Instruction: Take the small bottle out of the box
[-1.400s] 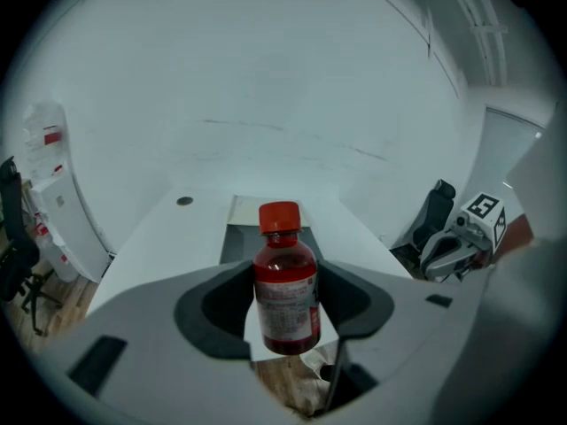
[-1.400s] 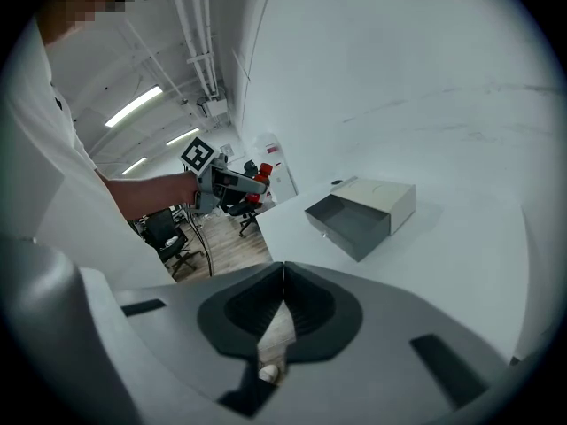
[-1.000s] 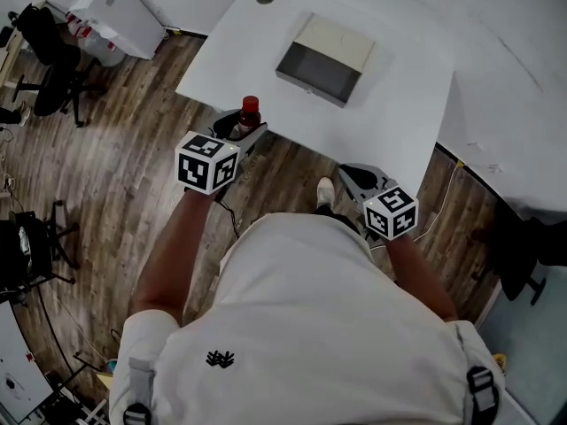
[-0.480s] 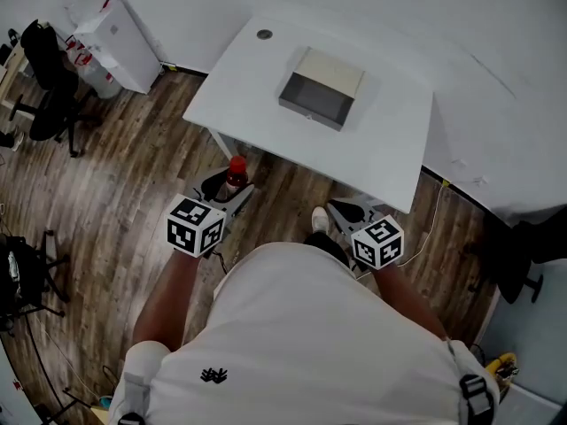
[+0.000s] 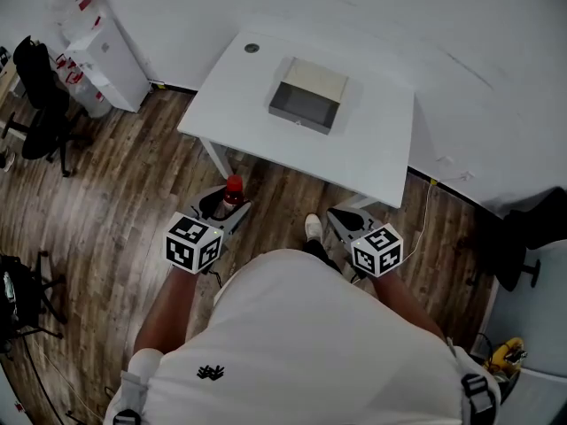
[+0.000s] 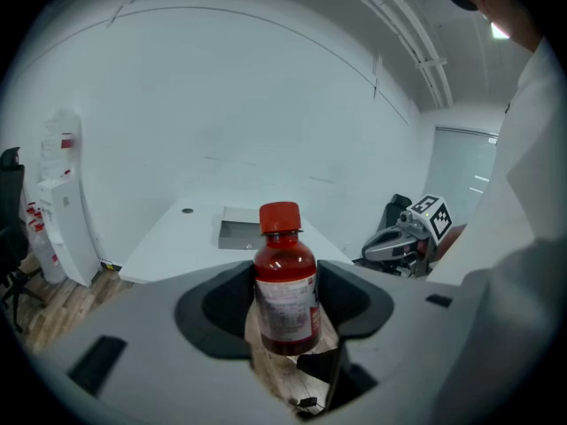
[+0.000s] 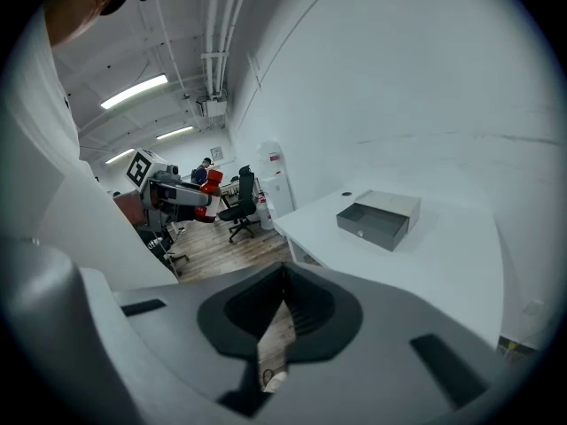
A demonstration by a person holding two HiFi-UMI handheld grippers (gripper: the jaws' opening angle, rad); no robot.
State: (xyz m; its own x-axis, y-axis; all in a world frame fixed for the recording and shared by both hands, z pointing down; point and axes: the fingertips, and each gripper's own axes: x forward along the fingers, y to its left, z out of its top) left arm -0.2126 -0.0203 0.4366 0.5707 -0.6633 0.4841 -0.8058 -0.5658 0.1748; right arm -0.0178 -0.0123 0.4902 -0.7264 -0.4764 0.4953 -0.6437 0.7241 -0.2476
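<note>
My left gripper [image 5: 227,207] is shut on a small bottle [image 5: 232,193] of red liquid with a red cap. It holds the bottle upright over the wood floor, well in front of the white table [image 5: 376,153]. In the left gripper view the bottle [image 6: 285,290] stands between the dark pads, which press on both its sides. An open grey box [image 5: 306,97] lies on the table, far from both grippers, and also shows small in the right gripper view [image 7: 376,220]. My right gripper [image 5: 343,221] hangs over the floor, shut with nothing in it.
A white cabinet [image 5: 102,47] stands at the far left by the wall, with black office chairs [image 5: 40,104] beside it. A round grommet [image 5: 252,48] sits in the table's far left corner. The person's shoe [image 5: 312,228] is between the grippers. A cable [image 5: 429,209] runs down right of the table.
Both grippers have drawn back from the table's front edge toward the person, the bottle still held in the left one. The table and box now look farther away.
</note>
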